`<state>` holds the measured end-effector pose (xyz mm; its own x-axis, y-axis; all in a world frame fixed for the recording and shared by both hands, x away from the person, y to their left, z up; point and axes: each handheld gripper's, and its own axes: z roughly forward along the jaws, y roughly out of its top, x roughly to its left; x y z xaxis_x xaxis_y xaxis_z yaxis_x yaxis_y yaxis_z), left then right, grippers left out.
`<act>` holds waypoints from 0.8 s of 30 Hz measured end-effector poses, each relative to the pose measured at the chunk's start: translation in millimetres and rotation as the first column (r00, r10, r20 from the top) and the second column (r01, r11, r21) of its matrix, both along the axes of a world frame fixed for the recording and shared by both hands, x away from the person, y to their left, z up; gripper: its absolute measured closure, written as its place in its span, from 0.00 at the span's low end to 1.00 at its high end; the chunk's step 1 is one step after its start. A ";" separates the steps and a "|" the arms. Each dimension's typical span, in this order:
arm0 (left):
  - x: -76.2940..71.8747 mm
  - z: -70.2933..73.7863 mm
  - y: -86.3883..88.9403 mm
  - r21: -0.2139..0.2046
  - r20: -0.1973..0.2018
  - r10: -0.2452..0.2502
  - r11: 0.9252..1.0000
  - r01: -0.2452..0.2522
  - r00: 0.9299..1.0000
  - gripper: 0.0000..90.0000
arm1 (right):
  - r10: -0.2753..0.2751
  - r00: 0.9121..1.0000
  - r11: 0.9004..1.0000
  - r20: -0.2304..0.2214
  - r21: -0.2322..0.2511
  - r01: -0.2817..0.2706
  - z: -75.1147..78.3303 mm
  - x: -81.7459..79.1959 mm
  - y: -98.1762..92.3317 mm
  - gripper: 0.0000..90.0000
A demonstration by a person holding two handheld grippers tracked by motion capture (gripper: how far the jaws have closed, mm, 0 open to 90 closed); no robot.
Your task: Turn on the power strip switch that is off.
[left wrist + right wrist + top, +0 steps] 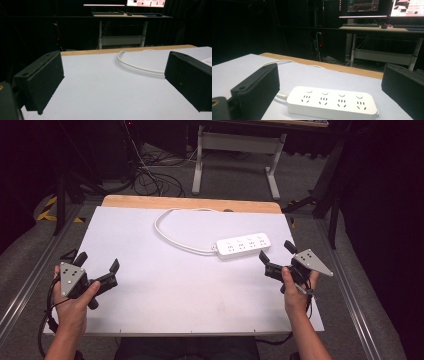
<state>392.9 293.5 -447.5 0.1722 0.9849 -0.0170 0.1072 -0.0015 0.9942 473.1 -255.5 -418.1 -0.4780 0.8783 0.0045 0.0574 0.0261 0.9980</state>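
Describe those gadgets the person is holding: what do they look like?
Each hand grips a black tool: the left gripper and right gripper have two blocky black jaws, a grey three-cornered plate with small dark dots on top, and a black trailing cable. The forearms are bare, no sleeves.

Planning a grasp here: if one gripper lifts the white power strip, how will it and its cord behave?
The power strip looks like a rigid, smooth plastic block, so it should lift stiffly but might slip between jaws. Its cord lies in a loose loop on the table, so it is probably floppy and will drag behind. Flat and low, the strip seems unlikely to roll or tip.
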 end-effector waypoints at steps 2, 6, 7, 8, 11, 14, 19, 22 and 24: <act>0.0 -0.1 0.0 0.000 0.000 -0.001 1.000 0.001 1.000 0.03 | -0.001 1.000 1.000 0.002 -0.002 0.001 0.1 -0.1 0.0 0.02; 0.2 0.1 -0.4 0.004 -0.001 -0.002 1.000 0.002 1.000 0.03 | -0.006 1.000 1.000 0.003 -0.003 0.006 0.1 0.0 -0.8 0.02; 0.1 0.1 -0.5 0.006 -0.001 -0.003 1.000 0.003 1.000 0.03 | -0.007 1.000 1.000 0.004 -0.006 0.007 0.1 0.1 -1.2 0.02; 0.0 0.1 -0.6 0.005 -0.002 -0.003 1.000 0.003 1.000 0.03 | -0.007 1.000 1.000 0.004 -0.005 0.007 0.1 0.1 -1.3 0.02; -0.2 0.2 -1.0 0.006 -0.001 -0.006 1.000 0.006 1.000 0.03 | -0.009 1.000 1.000 0.003 -0.007 0.009 0.0 -0.1 -1.7 0.02; 0.1 0.5 -2.1 0.004 -0.002 -0.010 1.000 0.010 1.000 0.03 | -0.010 1.000 1.000 -0.002 -0.005 0.010 -0.6 -0.4 -2.4 0.02; -0.1 0.6 -3.2 0.004 0.001 -0.020 1.000 0.020 1.000 0.03 | -0.022 1.000 1.000 -0.014 0.010 0.022 -1.5 -1.5 -5.8 0.02; -0.6 1.4 -3.0 0.001 0.005 -0.021 1.000 0.021 1.000 0.03 | -0.031 0.999 0.999 -0.014 0.010 0.031 -1.7 -3.1 -6.9 0.02; -0.1 1.7 -3.8 0.000 0.006 -0.022 1.000 0.022 1.000 0.03 | -0.033 0.999 0.999 -0.011 0.007 0.033 -1.7 -4.0 -7.7 0.02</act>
